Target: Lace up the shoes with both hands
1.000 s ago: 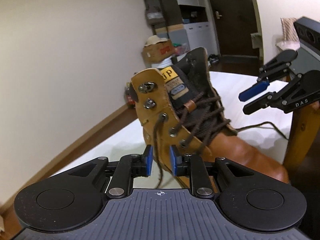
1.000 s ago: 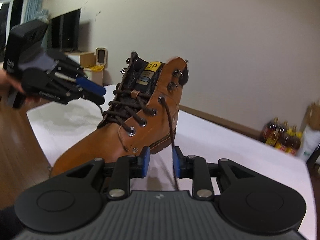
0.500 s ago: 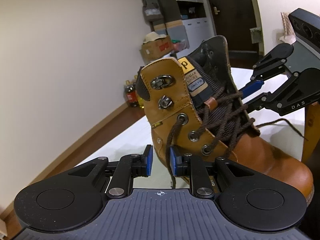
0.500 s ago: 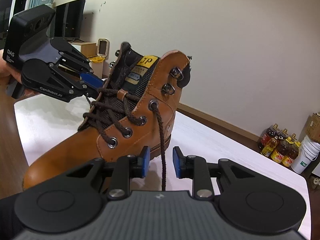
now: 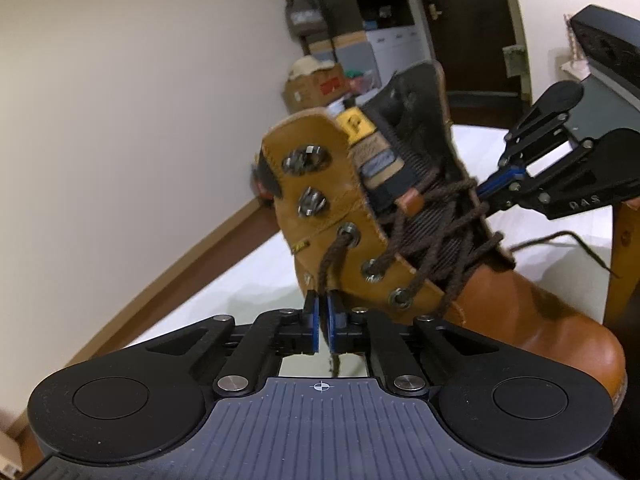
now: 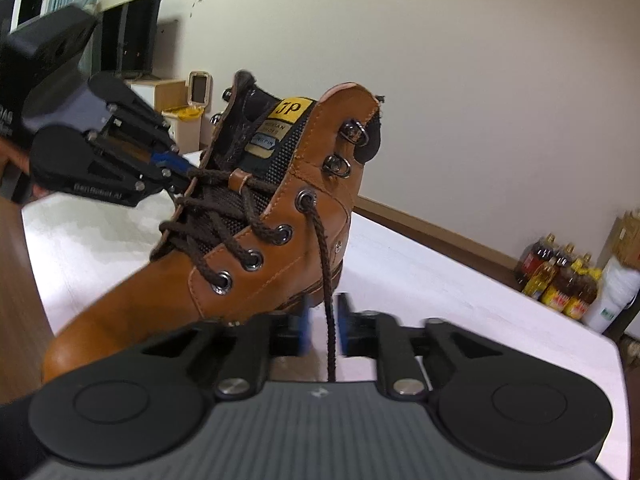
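Your left tongs (image 5: 323,312) are clamped on the lace end (image 5: 329,268) hanging from the brown boot's (image 5: 500,308) top eyelet, while your right tongs (image 6: 323,322) stand apart around the other lace end (image 6: 326,280). The boot sits tilted on the white counter (image 6: 420,280), laced through its eyelets with the upper hooks (image 6: 340,166) bare. You seem to be taking up both ends, so close the right tongs squarely on that cord.

Both wrist cameras sit low and close, facing each other across the boot (image 5: 400,248): left gripper (image 5: 323,322) camera on one flank, right gripper (image 6: 323,330) camera opposite.
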### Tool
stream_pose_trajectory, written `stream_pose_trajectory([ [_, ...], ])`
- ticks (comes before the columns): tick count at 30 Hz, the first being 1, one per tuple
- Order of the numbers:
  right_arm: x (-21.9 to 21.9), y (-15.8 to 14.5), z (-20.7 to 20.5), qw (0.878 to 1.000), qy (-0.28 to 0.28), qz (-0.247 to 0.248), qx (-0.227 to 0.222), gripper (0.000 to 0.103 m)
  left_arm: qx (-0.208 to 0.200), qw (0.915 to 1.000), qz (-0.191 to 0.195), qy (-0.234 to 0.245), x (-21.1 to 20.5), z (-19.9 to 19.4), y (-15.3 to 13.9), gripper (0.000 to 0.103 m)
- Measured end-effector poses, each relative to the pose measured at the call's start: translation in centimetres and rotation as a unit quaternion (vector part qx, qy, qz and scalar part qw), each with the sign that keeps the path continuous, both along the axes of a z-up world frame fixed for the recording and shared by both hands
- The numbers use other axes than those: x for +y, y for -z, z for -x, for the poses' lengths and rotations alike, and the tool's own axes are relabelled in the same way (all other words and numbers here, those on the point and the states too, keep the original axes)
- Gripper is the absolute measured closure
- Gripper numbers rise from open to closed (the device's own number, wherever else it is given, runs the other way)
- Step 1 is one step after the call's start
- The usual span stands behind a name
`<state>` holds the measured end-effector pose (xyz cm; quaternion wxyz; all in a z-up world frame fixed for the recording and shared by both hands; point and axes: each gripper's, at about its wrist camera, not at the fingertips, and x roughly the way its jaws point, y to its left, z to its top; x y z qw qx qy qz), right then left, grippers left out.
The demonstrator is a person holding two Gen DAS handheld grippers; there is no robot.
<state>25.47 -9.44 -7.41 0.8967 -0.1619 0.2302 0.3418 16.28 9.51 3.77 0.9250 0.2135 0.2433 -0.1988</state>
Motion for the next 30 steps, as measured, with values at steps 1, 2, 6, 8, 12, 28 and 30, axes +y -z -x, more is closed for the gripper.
stream_pose_trajectory([
  [1, -0.1, -0.3, 0.2, 1.0, 0.003, -0.001, -0.005, 0.1, -0.014, 0.9999, -0.001, -0.004, 0.2, 0.3, -0.5, 0.1],
  [2, -0.1, -0.4, 0.4, 1.0, 0.005, 0.003, -0.015, 0.1, -0.012, 0.9999, 0.002, -0.005, 0.4, 0.2, -0.7, 0.1],
  [6, -0.6, 0.4, 0.6, 1.0, 0.004, 0.029, -0.008, 0.101, 0.057, 0.9977, -0.033, 0.011, 0.2, 0.6, 2.1, 0.101],
  [8, -1.7, 2.9, -0.1, 0.997, 0.022, 0.061, 0.032, 0.101, 0.065, 0.9976, -0.02, 0.01, 0.4, 1.0, 2.7, 0.101],
  [12, -2.4, 3.2, 0.0, 0.997, 0.028, 0.056, 0.051, 0.101, 0.066, 0.9976, -0.017, 0.011, 0.3, 1.5, 2.8, 0.101],
  [28, -1.3, 2.2, 7.0, 0.998, 0.015, -0.023, 0.063, 0.087, 0.072, 0.9947, 0.056, -0.048, 0.1, 9.0, 3.4, 0.096],
  [30, -1.1, 2.0, 8.2, 0.996, 0.013, -0.05, 0.066, 0.086, 0.078, 0.994, 0.06, -0.049, -0.4, 9.9, 3.8, 0.096],
])
